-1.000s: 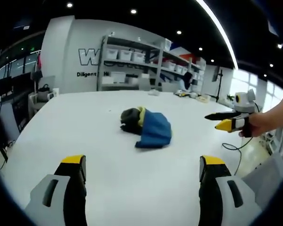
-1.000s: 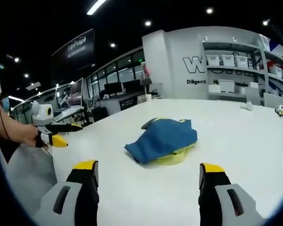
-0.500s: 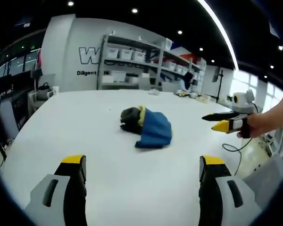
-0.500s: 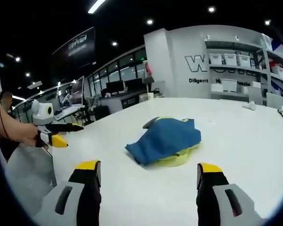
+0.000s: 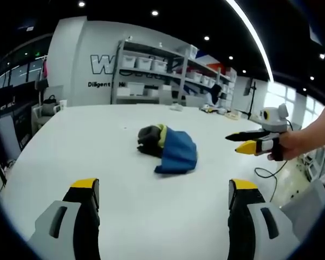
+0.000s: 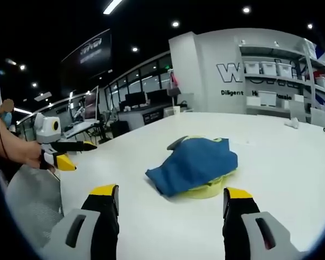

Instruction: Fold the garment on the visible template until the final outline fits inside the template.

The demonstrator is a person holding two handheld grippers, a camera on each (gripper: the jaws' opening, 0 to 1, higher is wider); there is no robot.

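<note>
The garment [image 5: 170, 150] lies crumpled in a heap on the white table [image 5: 86, 141]: blue cloth with a yellow-green lining and a dark grey part at its left. In the right gripper view the same garment [image 6: 197, 161] sits just beyond my right gripper [image 6: 170, 190], which is open and holds nothing. My left gripper [image 5: 164, 185] is open too, well short of the heap. Each gripper comes into the other's view, held by a hand: the right gripper [image 5: 233, 143] is right of the garment, and the left gripper [image 6: 80, 155] is at the table's left edge. I see no template outline.
Shelving with white bins [image 5: 151, 65] stands behind the table against a lettered wall. Small items [image 5: 222, 109] lie at the far right edge. A cable [image 5: 266, 170] hangs off the right side. Desks with monitors [image 6: 135, 103] stand beyond the table.
My right gripper has moved a little towards the garment, which looms larger in its view. In the left gripper view it has shifted leftwards. The garment has not moved.
</note>
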